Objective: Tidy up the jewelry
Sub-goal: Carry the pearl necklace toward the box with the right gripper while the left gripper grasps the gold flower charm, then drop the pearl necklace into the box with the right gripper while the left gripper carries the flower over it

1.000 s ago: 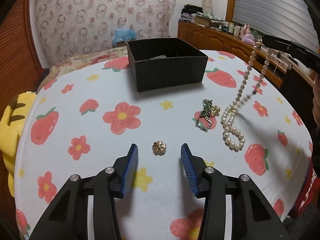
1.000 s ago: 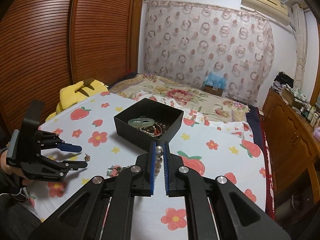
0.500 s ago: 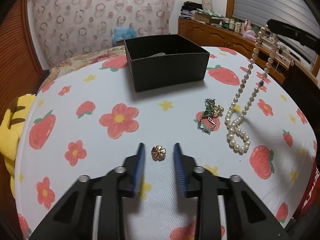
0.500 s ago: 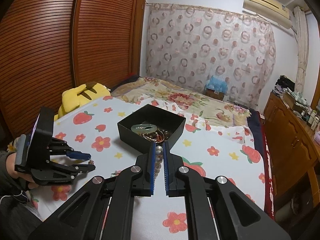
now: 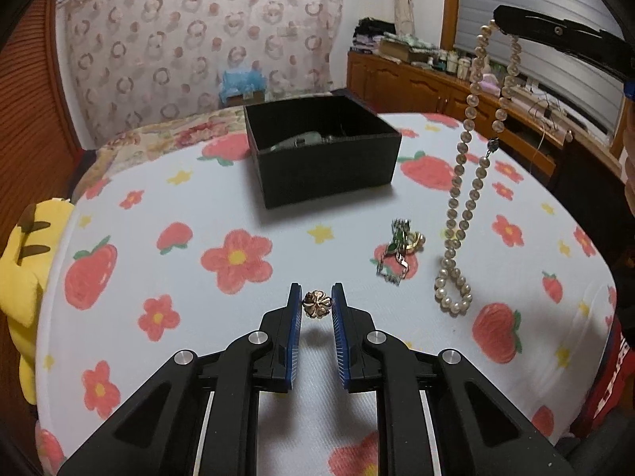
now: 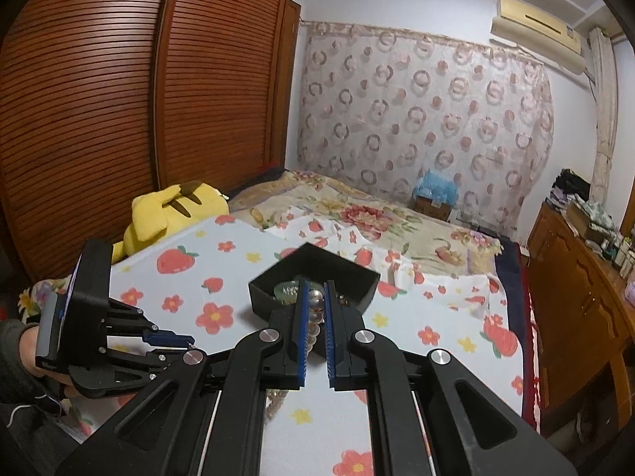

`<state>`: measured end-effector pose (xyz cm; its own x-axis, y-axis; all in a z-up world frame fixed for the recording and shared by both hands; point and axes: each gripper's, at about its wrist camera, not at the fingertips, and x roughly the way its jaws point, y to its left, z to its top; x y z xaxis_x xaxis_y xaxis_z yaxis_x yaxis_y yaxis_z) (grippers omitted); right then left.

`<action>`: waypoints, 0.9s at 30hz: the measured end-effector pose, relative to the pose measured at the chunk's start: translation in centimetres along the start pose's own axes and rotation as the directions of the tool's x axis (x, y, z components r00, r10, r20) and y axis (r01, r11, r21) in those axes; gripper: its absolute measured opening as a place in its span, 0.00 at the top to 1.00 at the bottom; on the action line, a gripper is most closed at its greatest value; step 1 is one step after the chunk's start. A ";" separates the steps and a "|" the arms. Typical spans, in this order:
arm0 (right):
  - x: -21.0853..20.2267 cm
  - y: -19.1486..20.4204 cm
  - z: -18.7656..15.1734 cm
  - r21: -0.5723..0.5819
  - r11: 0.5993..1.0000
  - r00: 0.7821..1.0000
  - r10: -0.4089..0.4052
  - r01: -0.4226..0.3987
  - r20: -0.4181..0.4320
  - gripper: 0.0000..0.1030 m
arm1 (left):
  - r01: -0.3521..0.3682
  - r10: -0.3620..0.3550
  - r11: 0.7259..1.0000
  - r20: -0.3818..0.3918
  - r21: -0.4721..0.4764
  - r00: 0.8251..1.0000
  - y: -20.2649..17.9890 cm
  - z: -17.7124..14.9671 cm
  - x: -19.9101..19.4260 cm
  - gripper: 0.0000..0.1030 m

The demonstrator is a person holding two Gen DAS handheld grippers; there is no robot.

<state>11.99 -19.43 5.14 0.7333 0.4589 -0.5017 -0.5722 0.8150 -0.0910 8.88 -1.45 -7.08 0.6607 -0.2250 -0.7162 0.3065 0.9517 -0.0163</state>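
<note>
My left gripper [image 5: 316, 297] is shut on a small gold flower brooch [image 5: 316, 304] and holds it just above the strawberry-print cloth [image 5: 198, 166]. My right gripper [image 6: 316, 291] is shut on a pearl necklace [image 5: 460, 206]; the beads [image 6: 314, 309] show between its pads. The strand hangs down with its lower loop lying on the cloth. A black open box [image 5: 321, 146] stands at the far middle with a green bangle inside; it also shows in the right wrist view [image 6: 313, 281]. A tangle of green and gold jewelry [image 5: 399, 250] lies between the brooch and the pearls.
A yellow plush toy [image 5: 24, 261] lies at the cloth's left edge. A wooden dresser [image 5: 436, 87] with clutter runs along the right. A slatted wooden wardrobe [image 6: 119, 99] stands on the left. My left gripper shows in the right wrist view [image 6: 186, 343].
My left gripper has closed from wide open onto the gold brooch. My right gripper has risen, lifting more of the pearl strand off the cloth.
</note>
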 end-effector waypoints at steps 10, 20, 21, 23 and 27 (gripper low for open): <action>-0.5 0.3 2.9 -0.021 1.000 0.999 -0.006 0.007 0.042 0.92 | -0.008 0.009 1.000 0.069 -0.012 0.998 0.8 2.6 -1.5 0.86; 0.3 -1.7 6.3 -0.001 0.998 0.996 -0.056 0.057 0.075 0.92 | -0.016 0.018 1.000 0.110 -0.016 0.994 1.3 4.4 -2.0 0.86; 0.3 -1.9 6.5 0.003 0.998 0.995 -0.058 0.058 0.078 0.92 | -0.018 0.020 1.000 0.113 -0.016 0.993 1.4 4.5 -2.2 0.86; 0.6 -2.3 7.1 0.011 0.998 0.995 -0.061 0.060 0.082 0.92 | -0.023 0.024 1.000 0.121 -0.012 0.992 1.5 5.0 -2.4 0.86; 1.1 -3.1 8.0 0.027 0.998 0.994 -0.063 0.061 0.086 0.92 | -0.032 0.032 0.999 0.137 -0.002 0.990 1.5 6.2 -2.8 0.86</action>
<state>17.52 -18.58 11.78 0.7967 0.4356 -0.4190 -0.5165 0.8507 -0.0976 11.76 -0.70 -0.77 0.7580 -0.2214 -0.6136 0.2843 0.9587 0.0052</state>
